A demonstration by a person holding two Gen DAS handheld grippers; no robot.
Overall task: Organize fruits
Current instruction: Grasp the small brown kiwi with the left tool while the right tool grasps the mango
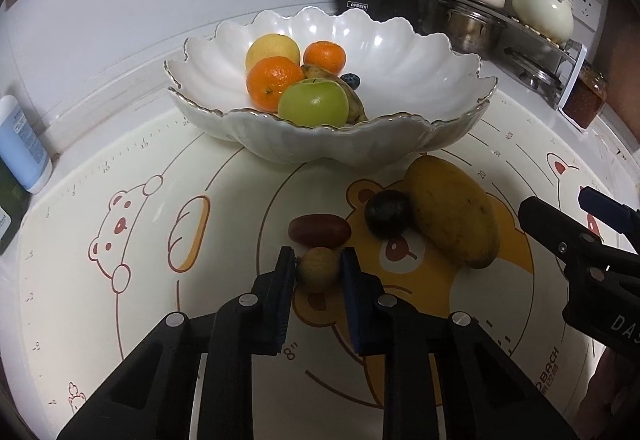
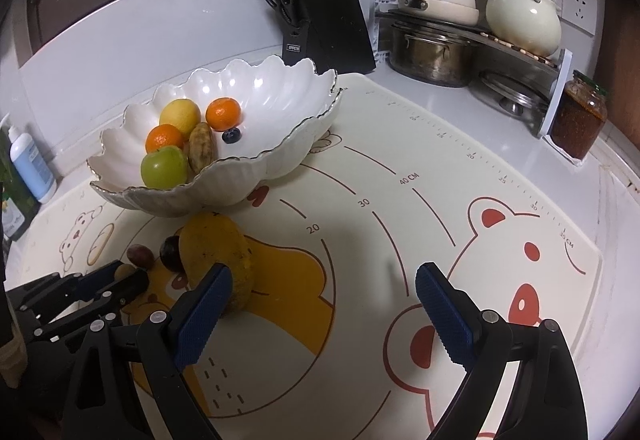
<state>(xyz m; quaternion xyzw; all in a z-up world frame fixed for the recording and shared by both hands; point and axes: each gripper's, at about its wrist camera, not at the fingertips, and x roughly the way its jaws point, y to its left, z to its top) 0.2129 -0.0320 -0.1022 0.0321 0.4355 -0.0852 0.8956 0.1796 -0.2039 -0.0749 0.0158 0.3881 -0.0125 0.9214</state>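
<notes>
Six fruits are counted in the bowl (image 1: 420,80); four more are left on the mat (image 1: 160,320). One small brown fruit (image 1: 318,269) is clamped by the left gripper (image 1: 318,268) fingers; the right gripper (image 2: 324,280) fingers are spread wide, empty.

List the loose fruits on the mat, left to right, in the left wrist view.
Small tan fruit held in the left tongs → dark round fruit → mango.

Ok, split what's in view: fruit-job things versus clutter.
Job: bowl of fruit, mango, dark plum, red date, small brown fruit clamped in left gripper.
Clutter: knife block, pots, jar, bottle.
</notes>
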